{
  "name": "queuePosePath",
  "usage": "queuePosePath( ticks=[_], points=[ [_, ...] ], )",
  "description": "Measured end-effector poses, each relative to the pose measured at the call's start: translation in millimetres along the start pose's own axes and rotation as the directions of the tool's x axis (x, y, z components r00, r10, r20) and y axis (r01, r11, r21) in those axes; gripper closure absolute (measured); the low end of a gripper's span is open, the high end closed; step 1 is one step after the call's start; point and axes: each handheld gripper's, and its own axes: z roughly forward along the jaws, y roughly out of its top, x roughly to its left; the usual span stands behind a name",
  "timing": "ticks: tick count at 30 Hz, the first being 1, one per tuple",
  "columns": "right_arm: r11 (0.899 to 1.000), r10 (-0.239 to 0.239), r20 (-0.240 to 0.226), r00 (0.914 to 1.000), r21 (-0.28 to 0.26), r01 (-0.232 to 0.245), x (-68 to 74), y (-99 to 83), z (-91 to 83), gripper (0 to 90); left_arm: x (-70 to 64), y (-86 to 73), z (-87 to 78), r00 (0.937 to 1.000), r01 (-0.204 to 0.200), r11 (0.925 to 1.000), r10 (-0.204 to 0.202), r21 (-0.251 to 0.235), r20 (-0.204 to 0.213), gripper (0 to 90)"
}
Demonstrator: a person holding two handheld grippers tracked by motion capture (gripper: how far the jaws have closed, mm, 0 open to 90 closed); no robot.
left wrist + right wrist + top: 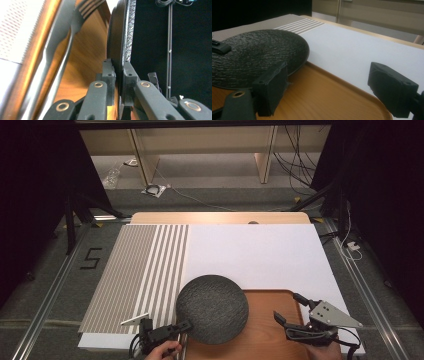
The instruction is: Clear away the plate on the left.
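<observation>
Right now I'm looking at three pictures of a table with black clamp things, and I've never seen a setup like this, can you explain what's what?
No machine here: a person holds a hand-held tool in each hand. The high view looks down on the table; the other two come from cameras riding on each tool. The left tool is clamped on the edge of a round dark textured mat, seen edge-on between its jaws in the left gripper view. The right tool is open and empty above a wooden tray. The mat lies partly over the tray and a white board with a striped section. A fork lies by the tray.
</observation>
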Motion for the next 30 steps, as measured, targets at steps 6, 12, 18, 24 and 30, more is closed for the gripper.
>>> queuePosePath(
  ticks=[6,12,18,24,30],
  points=[
    [1.0,0.0,-0.001,1.0,0.003,0.0,-0.2,0.1,-0.5,17.3,-1.4,-4.7,4.7,0.9999,-0.015,0.9995,0.015,0.027,0.001,84.1],
    [1.0,0.001,0.001,1.0,0.002,-0.001,0.0,-0.1,0.2,17.2,-1.7,-10.2,11.0,0.9997,-0.022,0.998,0.023,0.059,-0.002,84.0],
    [1.0,0.002,0.0,1.0,0.004,-0.002,-0.4,-0.1,0.0,17.2,-1.0,-15.8,17.1,0.9995,-0.028,0.9958,0.029,0.087,-0.015,84.0],
    [1.0,0.005,-0.002,1.0,0.005,-0.005,-0.1,-0.2,-0.1,17.2,-0.4,-21.1,23.1,0.9991,-0.029,0.9929,0.033,0.116,-0.027,83.8],
    [1.0,0.003,-0.001,1.0,0.003,-0.003,-0.1,-0.2,0.1,17.2,0.0,-23.8,27.2,0.998,-0.047,0.9899,0.052,0.134,-0.036,83.8]
  ],
)
